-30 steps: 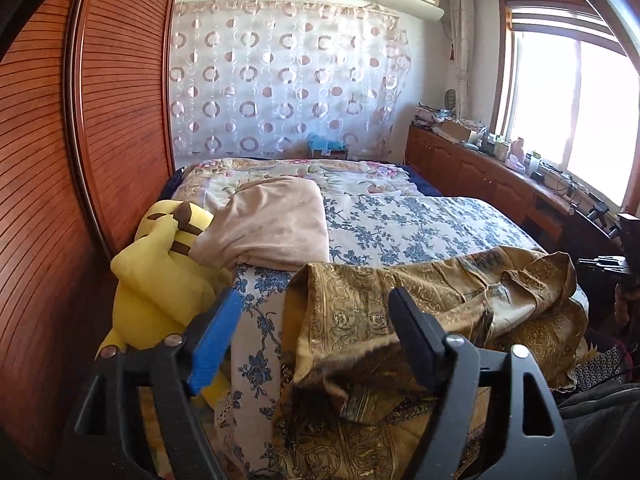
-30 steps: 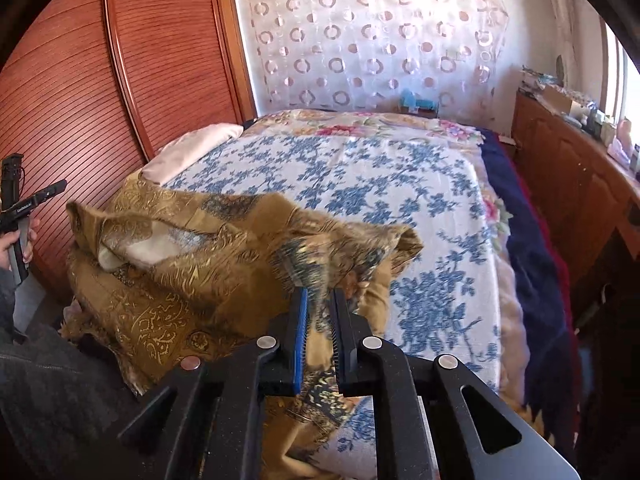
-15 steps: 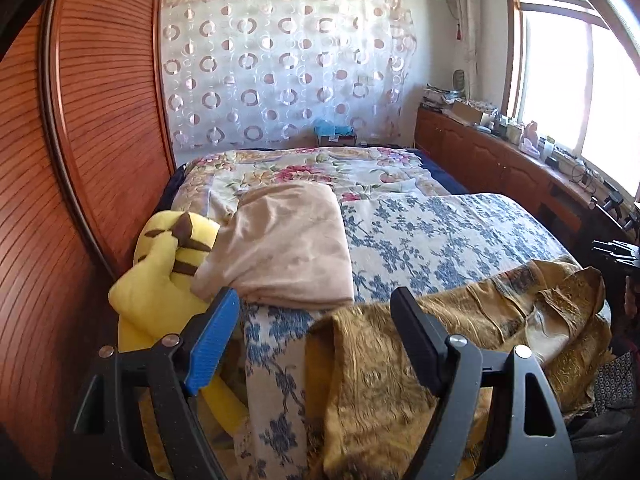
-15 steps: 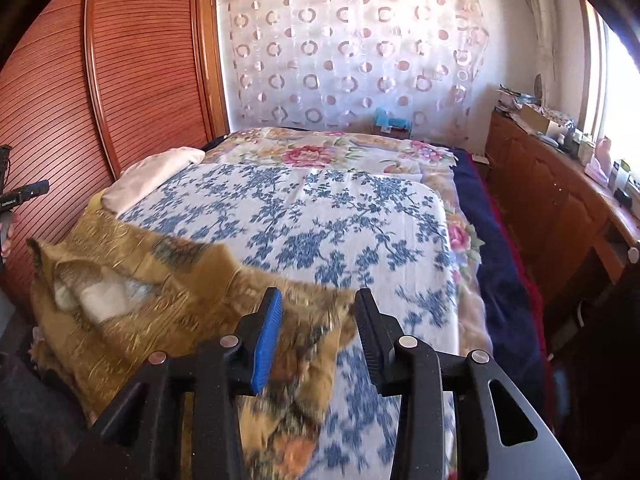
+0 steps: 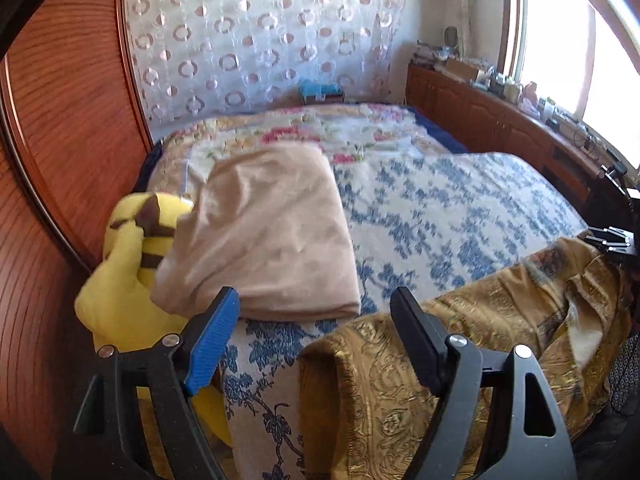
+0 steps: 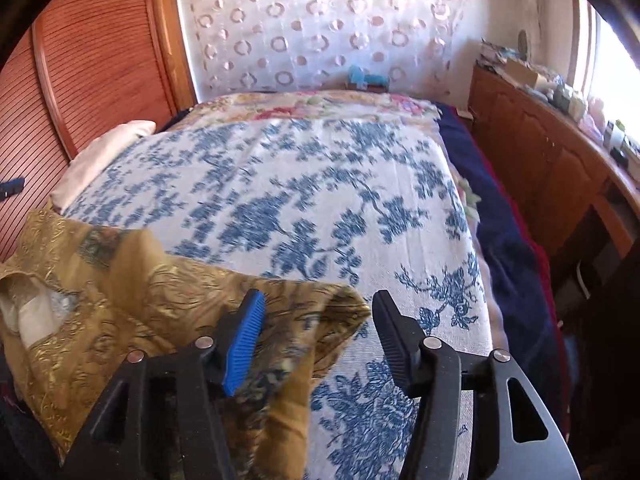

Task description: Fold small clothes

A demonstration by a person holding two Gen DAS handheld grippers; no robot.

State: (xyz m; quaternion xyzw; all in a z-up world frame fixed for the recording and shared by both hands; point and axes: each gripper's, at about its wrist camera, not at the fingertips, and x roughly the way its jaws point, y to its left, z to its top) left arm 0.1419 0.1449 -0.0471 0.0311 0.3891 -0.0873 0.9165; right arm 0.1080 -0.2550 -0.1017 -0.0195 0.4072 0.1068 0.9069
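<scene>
No writing or brand is reading clearly in either view; the clutter along the window ledge (image 5: 520, 88) is too small and blurred to make out.

Left gripper (image 5: 316, 312): jaws are standing wide, released, nothing between the pads. It is pointing down at the near edge of the bed (image 5: 460, 216), with the garment (image 5: 460, 340) lying under and to the right of its right finger. Compared with a second ago, the garment is sitting lower and flatter in this view, and the folded beige cloth (image 5: 272, 240) and yellow plush (image 5: 120, 292) are looming closer.

Right gripper (image 6: 320, 320): jaws have just been opening. A second ago they were clenched on a fold of the garment (image 6: 140, 300); now they are standing apart, and the cloth's corner is lying loose between and below them, not pressed by the pads. The garment is no longer hanging lifted; it is lying spread along the near edge of the blue-flowered bedspread (image 6: 300, 200), draping partly over the side.

Both grippers are tilting downward toward the bed. The other gripper's tip is showing at the far edge of each view.
</scene>
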